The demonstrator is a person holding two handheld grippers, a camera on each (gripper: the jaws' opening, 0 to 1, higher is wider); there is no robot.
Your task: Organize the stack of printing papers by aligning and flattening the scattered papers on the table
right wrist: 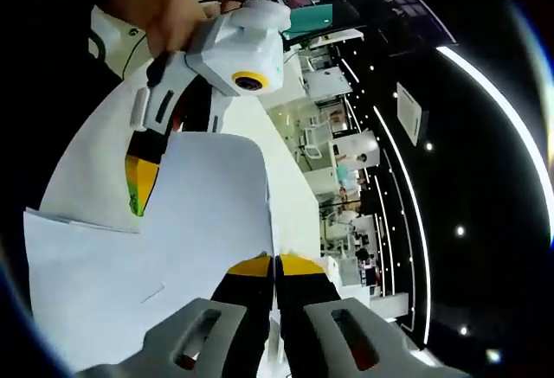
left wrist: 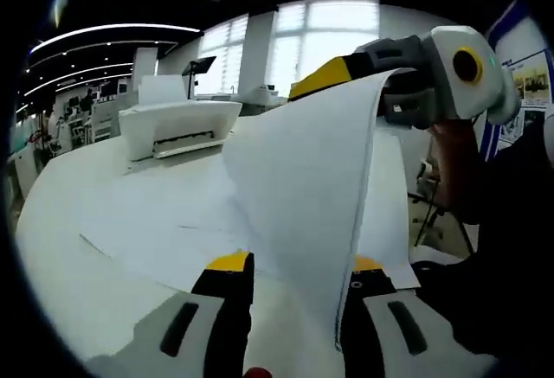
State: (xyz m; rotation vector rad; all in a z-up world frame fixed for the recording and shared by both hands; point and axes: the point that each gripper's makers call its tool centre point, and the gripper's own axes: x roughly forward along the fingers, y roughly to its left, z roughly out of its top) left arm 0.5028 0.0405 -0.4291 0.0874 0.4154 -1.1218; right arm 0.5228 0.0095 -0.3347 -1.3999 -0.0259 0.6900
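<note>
Paper sheets [left wrist: 173,222] lie spread and overlapping on the white table [left wrist: 78,300], reaching toward a white printer [left wrist: 177,127] at its far side. One lifted sheet [left wrist: 303,205] stands curled up off the pile, its near edge running down between the jaws of the left gripper [left wrist: 299,265], which are spread apart with the sheet loose in the gap. At the sheet's upper far corner the right gripper [left wrist: 346,71] comes in from the right, its yellow-tipped jaws closed on the paper edge. In the right gripper view, the right gripper [right wrist: 275,264] shows its two jaws pressed together, pinching the edge of the lifted sheet [right wrist: 208,196]. Beyond it the left gripper [right wrist: 143,179] points down at the paper, held by a person's hand [right wrist: 160,2], with more sheets [right wrist: 95,283] lying flat to the near left.
</note>
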